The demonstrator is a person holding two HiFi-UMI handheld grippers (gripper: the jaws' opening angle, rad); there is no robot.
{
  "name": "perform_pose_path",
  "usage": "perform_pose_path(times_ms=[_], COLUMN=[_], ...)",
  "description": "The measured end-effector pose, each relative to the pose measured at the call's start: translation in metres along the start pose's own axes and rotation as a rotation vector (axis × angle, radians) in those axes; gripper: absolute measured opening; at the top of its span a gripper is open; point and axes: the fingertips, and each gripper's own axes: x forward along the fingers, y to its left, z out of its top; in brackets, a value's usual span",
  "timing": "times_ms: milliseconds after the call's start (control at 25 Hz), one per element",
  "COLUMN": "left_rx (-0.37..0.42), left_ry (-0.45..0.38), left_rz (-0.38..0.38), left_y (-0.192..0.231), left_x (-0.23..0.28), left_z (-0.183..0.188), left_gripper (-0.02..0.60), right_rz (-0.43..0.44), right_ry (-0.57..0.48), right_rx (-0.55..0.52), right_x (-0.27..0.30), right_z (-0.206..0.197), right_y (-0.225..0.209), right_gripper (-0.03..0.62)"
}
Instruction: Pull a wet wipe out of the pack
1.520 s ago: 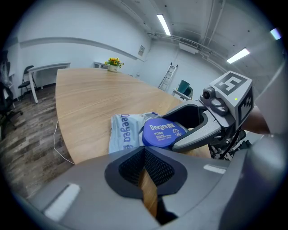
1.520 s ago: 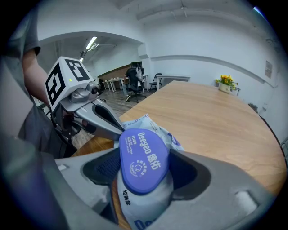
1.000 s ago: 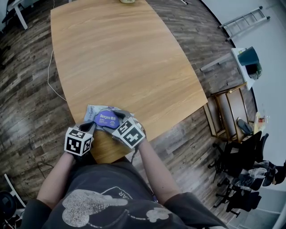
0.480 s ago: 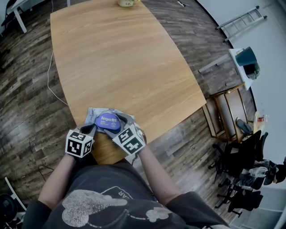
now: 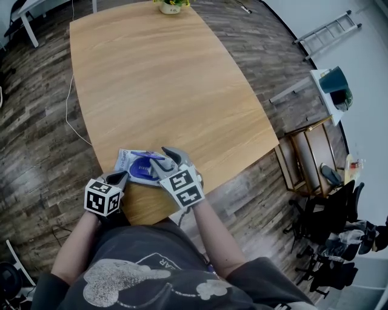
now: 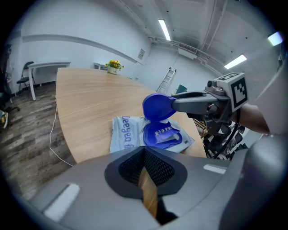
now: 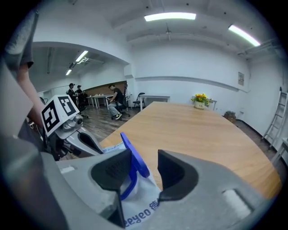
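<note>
Low in the head view, the left gripper (image 5: pixel 117 177) sits just beside the near left end of the wet wipe pack (image 5: pixel 125 159). Its jaws are pressed together with nothing in them. It does not look like it is holding the pack down. So the pack could slide or lift off the bench (image 5: pixel 163 79) when something tugs on it.

Just past it, near the bottom middle of the frame, the right gripper (image 5: pixel 172 158) is over the pack. Its jaws have just been closing and are now half spread, with the blue lid (image 7: pixel 135 158) standing up between them. In the right gripper view the lid leans on the jaw at the left. The other jaw is not touching it, so it is not pinched. If it slips away, the lid could flop back down over the blue ring (image 6: pixel 163 134) around the hole. If the jaws squeeze and pull hard, the lid could bend, or the whole pack could come up.

No wipe sticks out yet, as far as I can tell. Farther up the frame, the bench runs on to a flower pot (image 5: pixel 170 5) at the far end
</note>
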Motion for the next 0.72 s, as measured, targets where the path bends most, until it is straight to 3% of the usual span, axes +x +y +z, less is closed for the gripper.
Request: perform_pose_path(times_ms=[320,520,720], left_rx=[-0.009,0.005,-0.019], left_ry=[-0.020,-0.100,-0.169], left_rz=[0.055,0.042,0.017], left_y=[-0.007,-0.030,-0.048], left_x=[-0.006,-0.018,-0.024], left_z=[0.001,0.019,0.036], left_gripper=[0.018,0.018,0.019], right_rz=[-0.057,-0.062,-0.045], right_ry=[0.035,0.081,0.034], right_rx=[0.110,0.093,0.147], right_x=[0.020,0.036,0.034], right_z=[-0.013,-0.027,-0.026], right_y=[-0.042,-0.048,-0.045], right_gripper=[0.175,0.175,0.175])
